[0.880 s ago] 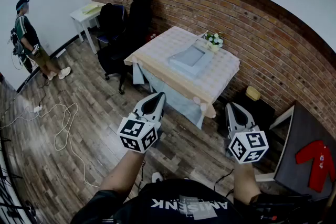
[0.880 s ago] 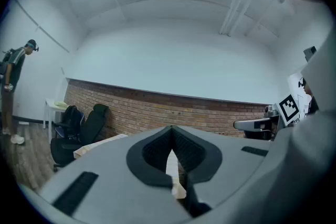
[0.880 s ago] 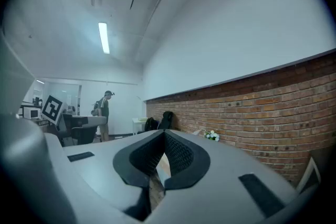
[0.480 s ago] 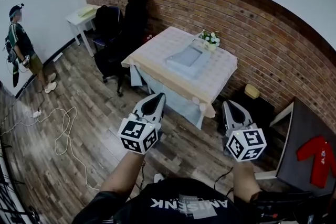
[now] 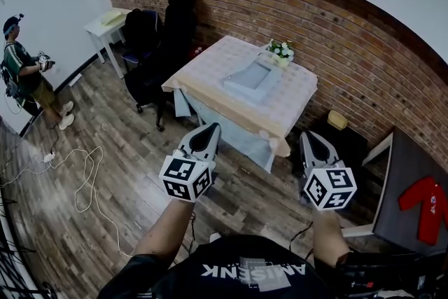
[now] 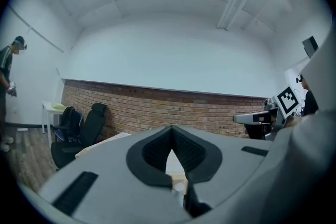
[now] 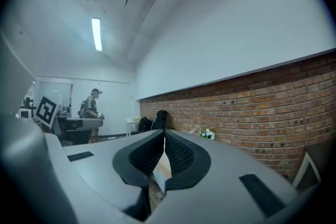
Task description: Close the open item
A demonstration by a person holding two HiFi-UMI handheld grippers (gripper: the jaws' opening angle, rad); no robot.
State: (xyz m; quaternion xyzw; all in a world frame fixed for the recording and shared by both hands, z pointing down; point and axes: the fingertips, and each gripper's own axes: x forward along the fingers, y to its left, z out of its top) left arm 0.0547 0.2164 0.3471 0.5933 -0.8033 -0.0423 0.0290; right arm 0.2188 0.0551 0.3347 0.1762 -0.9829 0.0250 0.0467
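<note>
The left tongs (image 5: 207,131) and right tongs (image 5: 311,139) are each pressed together on nothing, held above the wood floor (image 5: 112,150) near the cloth-covered bench (image 5: 210,70). The open grey item (image 5: 253,77) lies on the bench, well apart from both.

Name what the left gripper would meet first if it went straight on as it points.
Probably the near side of the cloth-covered table; nothing shows between it and the left gripper, though depth is unclear.
</note>
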